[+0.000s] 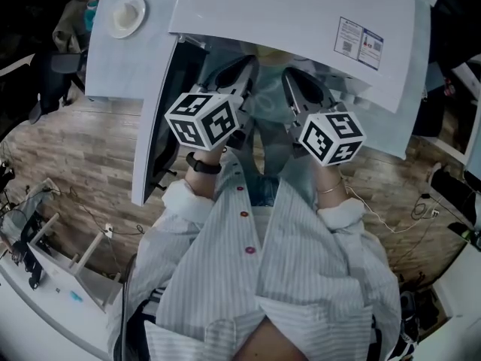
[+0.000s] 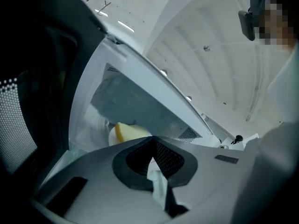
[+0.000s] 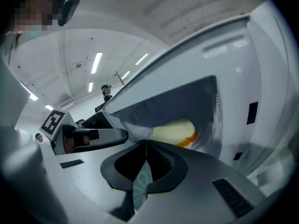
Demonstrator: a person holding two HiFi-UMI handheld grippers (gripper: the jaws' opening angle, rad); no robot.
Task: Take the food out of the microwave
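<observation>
A white microwave (image 1: 301, 21) stands in front of me with its door (image 1: 154, 126) swung open to the left. Inside the cavity lies pale yellow food (image 2: 128, 132) with an orange edge (image 3: 175, 130), on what looks like a white plate. My left gripper (image 1: 239, 70) and right gripper (image 1: 297, 81) hang side by side at the opening, pointing inward and slightly down. Both are shut with nothing between the pads. The left gripper's jaws (image 2: 153, 144) and the right gripper's jaws (image 3: 146, 143) stay short of the food. The microwave's top hides the cavity in the head view.
The dark meshed inside of the door (image 2: 23, 111) stands close on the left. A white dish (image 1: 125, 15) sits on a white surface beside the microwave. Below are wooden floor (image 1: 68, 156), cables and a white rack (image 1: 52, 265).
</observation>
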